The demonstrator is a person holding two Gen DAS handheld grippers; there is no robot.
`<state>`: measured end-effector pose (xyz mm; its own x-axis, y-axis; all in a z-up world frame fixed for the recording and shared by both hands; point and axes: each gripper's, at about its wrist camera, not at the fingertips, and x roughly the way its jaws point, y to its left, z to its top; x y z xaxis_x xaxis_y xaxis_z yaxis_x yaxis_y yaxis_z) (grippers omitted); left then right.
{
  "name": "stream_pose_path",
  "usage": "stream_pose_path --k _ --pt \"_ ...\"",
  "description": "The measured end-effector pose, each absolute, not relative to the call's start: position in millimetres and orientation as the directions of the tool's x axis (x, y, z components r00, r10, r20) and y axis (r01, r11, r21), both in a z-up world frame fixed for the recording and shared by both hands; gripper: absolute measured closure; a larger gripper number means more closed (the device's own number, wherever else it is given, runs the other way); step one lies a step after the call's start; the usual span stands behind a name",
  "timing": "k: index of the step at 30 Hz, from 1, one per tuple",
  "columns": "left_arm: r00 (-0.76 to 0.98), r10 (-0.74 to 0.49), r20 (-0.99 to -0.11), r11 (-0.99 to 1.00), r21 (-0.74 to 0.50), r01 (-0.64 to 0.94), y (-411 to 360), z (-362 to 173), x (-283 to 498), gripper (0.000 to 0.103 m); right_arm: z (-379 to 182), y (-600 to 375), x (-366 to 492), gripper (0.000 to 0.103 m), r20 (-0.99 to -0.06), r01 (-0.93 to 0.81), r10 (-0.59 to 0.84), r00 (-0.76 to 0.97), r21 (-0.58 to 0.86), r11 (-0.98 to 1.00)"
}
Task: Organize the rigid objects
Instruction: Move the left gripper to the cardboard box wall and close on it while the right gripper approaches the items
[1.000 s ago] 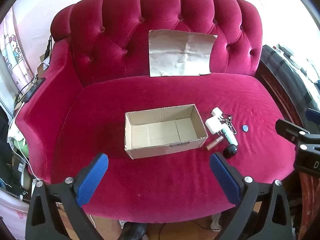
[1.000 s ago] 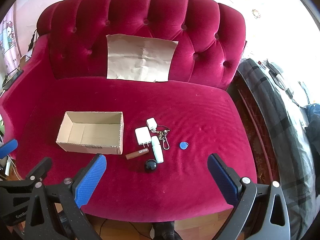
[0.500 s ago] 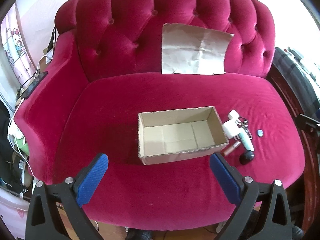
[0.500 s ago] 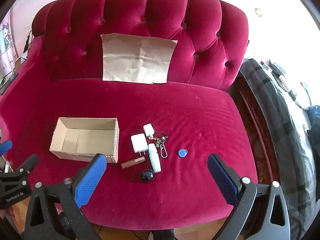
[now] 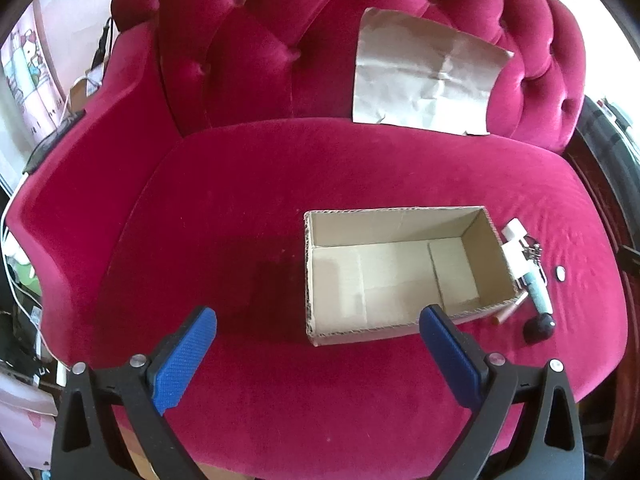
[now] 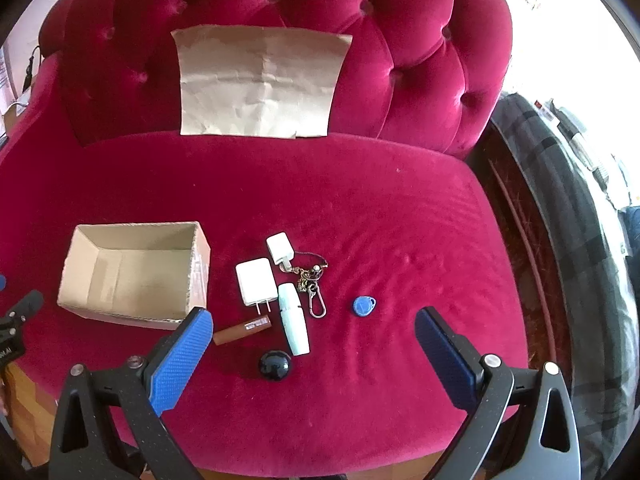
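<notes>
An empty cardboard box [image 5: 400, 272] [image 6: 132, 272] sits on the red sofa seat. Right of it lie a large white charger [image 6: 256, 282], a small white charger [image 6: 280, 249], a key ring with a clip [image 6: 314, 284], a pale tube [image 6: 294, 322] [image 5: 538, 294], a brown stick [image 6: 242, 330], a black ball [image 6: 275, 365] [image 5: 539, 329] and a blue tag [image 6: 364, 305]. My left gripper [image 5: 316, 360] hovers open before the box's front left corner. My right gripper [image 6: 314, 356] hangs open just in front of the small items, empty.
A creased sheet of brown paper [image 6: 260, 80] [image 5: 428, 72] leans on the tufted backrest. The sofa's left armrest [image 5: 72, 184] rises beside the box. A dark plaid cover [image 6: 568, 240] lies to the right of the sofa. Cables and clutter [image 5: 24, 280] lie off the left end.
Both grippers have moved closer to the seat. The left view has swung left, so the box now sits further right in it. Nothing on the sofa has moved.
</notes>
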<state>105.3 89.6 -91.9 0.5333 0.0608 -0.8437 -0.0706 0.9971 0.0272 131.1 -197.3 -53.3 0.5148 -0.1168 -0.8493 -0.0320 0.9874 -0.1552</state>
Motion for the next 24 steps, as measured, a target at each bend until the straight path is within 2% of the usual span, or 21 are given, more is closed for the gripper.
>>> stream_pose_path --k 8,18,24 --pt "0.524 0.056 -0.85 0.997 0.022 -0.072 102 -123 125 0.0 -92 -210 151 0.0 -0.87 -0.026 -0.106 0.482 -0.135 0.991" --pt "0.509 0.048 -0.86 0.999 0.033 -0.039 107 -145 146 0.002 -116 -211 161 0.0 -0.853 -0.03 -0.136 0.504 -0.174 0.984" --pt "0.495 0.047 -0.868 0.999 0.031 -0.04 109 -153 154 0.021 -120 -207 167 0.0 -0.852 -0.031 -0.124 0.508 -0.162 0.986"
